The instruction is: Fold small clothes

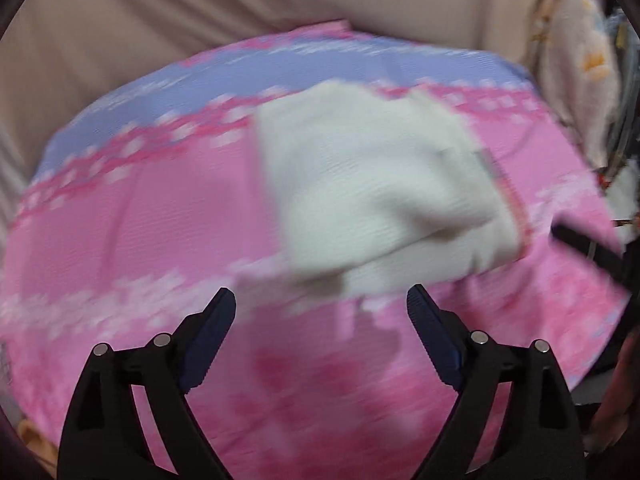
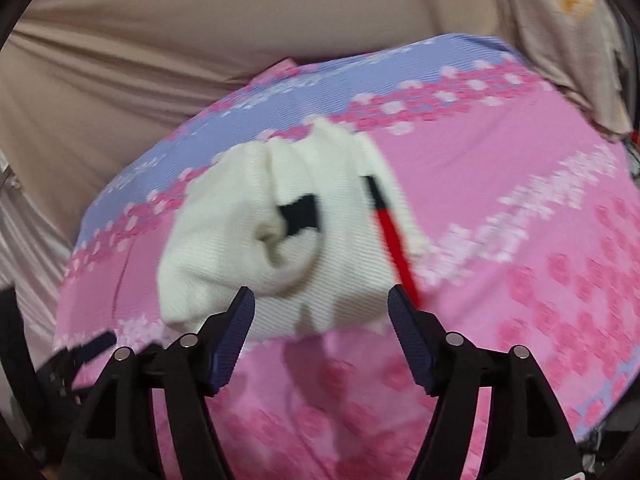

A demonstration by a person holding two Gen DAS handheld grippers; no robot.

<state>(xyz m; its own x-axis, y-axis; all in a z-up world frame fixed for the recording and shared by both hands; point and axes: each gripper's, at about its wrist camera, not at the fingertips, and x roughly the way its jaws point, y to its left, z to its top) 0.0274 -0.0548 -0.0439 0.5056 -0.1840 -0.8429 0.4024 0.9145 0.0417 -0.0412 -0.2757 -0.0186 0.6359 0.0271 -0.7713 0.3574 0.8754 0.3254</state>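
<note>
1. On the pink and lilac flower-patterned cloth (image 1: 132,216) lay the small white knitted garment (image 1: 380,200), bunched and partly folded, with a hollow crease near its middle.
2. My left gripper (image 1: 321,304) hung just short of the garment's near edge, its jaws spread wide and holding nothing.
3. My right gripper (image 2: 321,304) was likewise released, its blue-padded fingers (image 2: 232,340) parted on either side of the near edge of the garment (image 2: 248,248); I could not tell whether they touched it.
4. From the right wrist view, a black patch (image 2: 302,214) showed on the garment's upper face, and a red and black stripe (image 2: 390,236) ran along its right side.
5. Beyond the patterned cloth (image 2: 500,168) lay a beige wrinkled sheet (image 2: 160,40), and a pale printed fabric (image 2: 560,20) sat at the far right corner.
6. From the left wrist view, part of my right gripper (image 1: 588,248) appeared as a dark bar at the right edge, near the garment.
7. Both views were blurred, so finer detail of the knit was unclear.
</note>
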